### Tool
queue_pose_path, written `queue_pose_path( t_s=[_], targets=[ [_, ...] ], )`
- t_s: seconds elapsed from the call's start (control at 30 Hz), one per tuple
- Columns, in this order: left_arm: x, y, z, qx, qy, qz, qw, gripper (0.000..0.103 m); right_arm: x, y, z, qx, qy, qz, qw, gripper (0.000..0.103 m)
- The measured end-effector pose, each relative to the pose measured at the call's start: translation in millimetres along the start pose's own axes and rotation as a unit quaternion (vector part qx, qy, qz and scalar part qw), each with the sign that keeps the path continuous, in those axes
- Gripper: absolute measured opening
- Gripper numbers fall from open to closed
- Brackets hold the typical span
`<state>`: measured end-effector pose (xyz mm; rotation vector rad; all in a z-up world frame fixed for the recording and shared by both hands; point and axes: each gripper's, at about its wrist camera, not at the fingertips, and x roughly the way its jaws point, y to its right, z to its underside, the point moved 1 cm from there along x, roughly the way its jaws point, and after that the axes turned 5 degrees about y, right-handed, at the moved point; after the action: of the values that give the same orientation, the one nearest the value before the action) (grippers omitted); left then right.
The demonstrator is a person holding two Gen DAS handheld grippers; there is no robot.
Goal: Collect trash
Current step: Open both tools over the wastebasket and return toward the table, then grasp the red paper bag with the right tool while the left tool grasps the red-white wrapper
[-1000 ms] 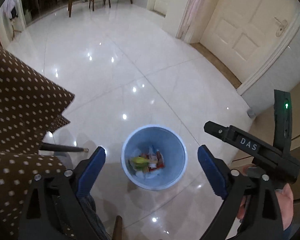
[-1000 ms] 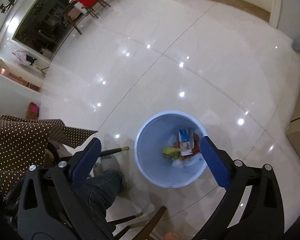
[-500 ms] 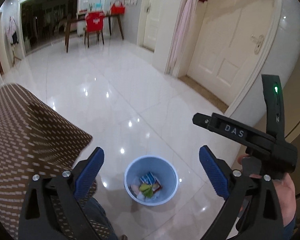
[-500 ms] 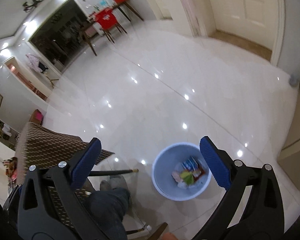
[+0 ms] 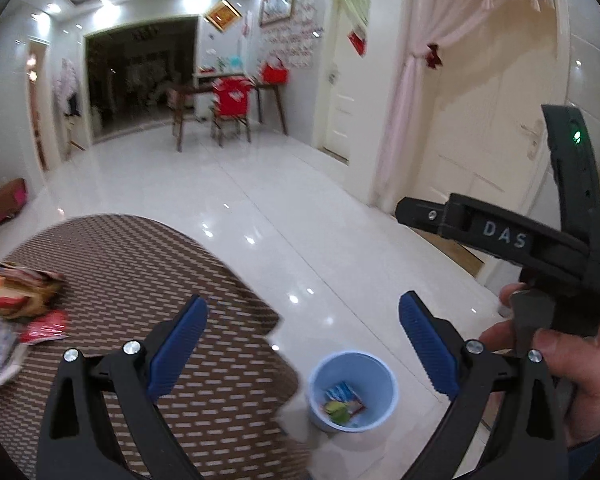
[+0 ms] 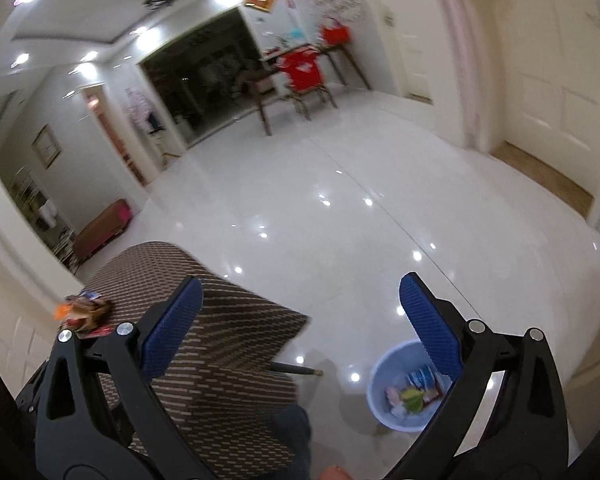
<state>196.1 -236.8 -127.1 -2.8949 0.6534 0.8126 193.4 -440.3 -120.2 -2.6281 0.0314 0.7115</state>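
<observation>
A light blue bin [image 5: 353, 391] stands on the white floor below the table's right side, holding several wrappers and a green scrap; it also shows in the right wrist view [image 6: 404, 396]. A pile of crumpled wrappers [image 5: 16, 312] lies on the brown dotted tablecloth [image 5: 140, 264] at the far left; the same pile [image 6: 85, 314] shows in the right wrist view. My left gripper [image 5: 303, 340] is open and empty, high above the table edge and bin. My right gripper [image 6: 300, 328] is open and empty; its body [image 5: 540, 248] shows in the left wrist view.
Glossy white tile floor [image 6: 360, 216] spreads ahead. A wooden table and a chair with a red cover [image 5: 232, 108] stand at the far wall. Cream doors [image 5: 480, 120] are on the right. A dark chair leg [image 6: 296, 369] pokes out beside the cloth.
Both grippers have risen and tilted up from looking down into the bin. The bin now sits low and small in view, and the tabletop with the wrapper pile has come into view at left.
</observation>
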Motion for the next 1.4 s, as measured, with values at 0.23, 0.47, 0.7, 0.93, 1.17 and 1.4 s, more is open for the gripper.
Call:
queue_pose_path(
  t_s=[0.23,0.47,0.7,0.93,1.17,1.4],
  targets=[
    [-51.3,-72.1,-0.2,-0.026,0.034,-0.069,0.9967,0.096,8.9,-98.4,3.6,-0.065,-0.005,-0.068,0.996,0.097],
    [-87.7,-149.7,3.1,-0.057,0.046,-0.139,0.9876,0.096,42.0,-191.5,20.7,-0.124,-0.035,-0.125,0.984,0.097],
    [-104.0,-229.0,13.1,-0.097,0.041,-0.196,0.9749,0.096,77.2,-259.0,37.1,-0.169,-0.063,-0.165,0.97,0.097],
    [-97.0,-301.5,29.7,-0.126,0.009,-0.241,0.9622,0.095,117.9,-299.1,62.4,-0.204,-0.096,-0.193,0.955,0.097],
    [-60.0,-343.3,33.5,-0.111,-0.053,-0.246,0.9614,0.095,166.2,-341.5,85.9,-0.261,-0.151,-0.23,0.925,0.097],
    [-22.2,-370.9,33.1,-0.123,-0.097,-0.2,0.9672,0.071,202.1,-345.8,105.6,-0.247,-0.188,-0.257,0.915,0.097]
  ],
)
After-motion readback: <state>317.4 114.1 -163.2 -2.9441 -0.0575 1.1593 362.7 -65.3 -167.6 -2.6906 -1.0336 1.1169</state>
